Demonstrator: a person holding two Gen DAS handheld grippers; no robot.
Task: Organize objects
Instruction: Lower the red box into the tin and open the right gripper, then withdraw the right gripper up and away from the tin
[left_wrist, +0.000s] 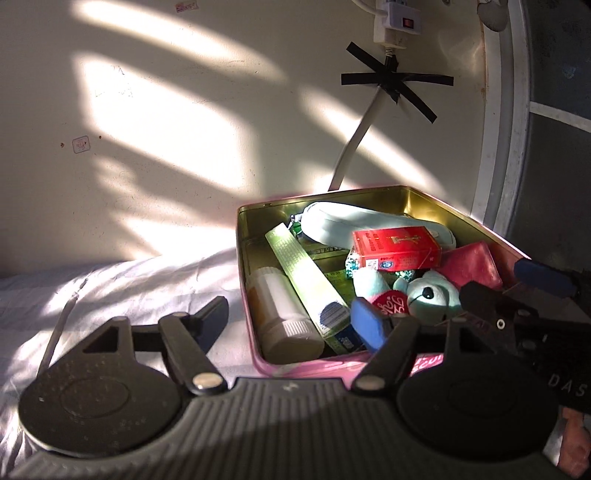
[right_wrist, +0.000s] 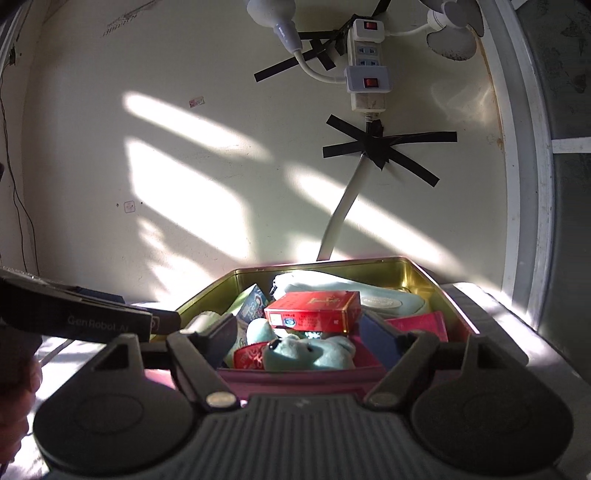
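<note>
A pink tin box (left_wrist: 314, 369) with a gold inside (right_wrist: 424, 280) sits on a bed against the wall. It holds a red carton (left_wrist: 397, 249) (right_wrist: 314, 310), a pale blue plush toy (left_wrist: 430, 295) (right_wrist: 310, 352), a green tube (left_wrist: 303, 273), a white bottle (left_wrist: 280, 314), a pale blue pouch (left_wrist: 354, 225) and a red pouch (left_wrist: 472, 264). My left gripper (left_wrist: 291, 317) is open, its fingers straddling the box's near left corner. My right gripper (right_wrist: 303, 336) is open and empty over the box's near edge, above the plush toy.
A white sheet (left_wrist: 110, 291) covers the bed left of the box. A power strip (right_wrist: 367, 62) and its cable (right_wrist: 340, 218) are taped to the wall behind the box. A door frame (right_wrist: 524, 184) stands at the right.
</note>
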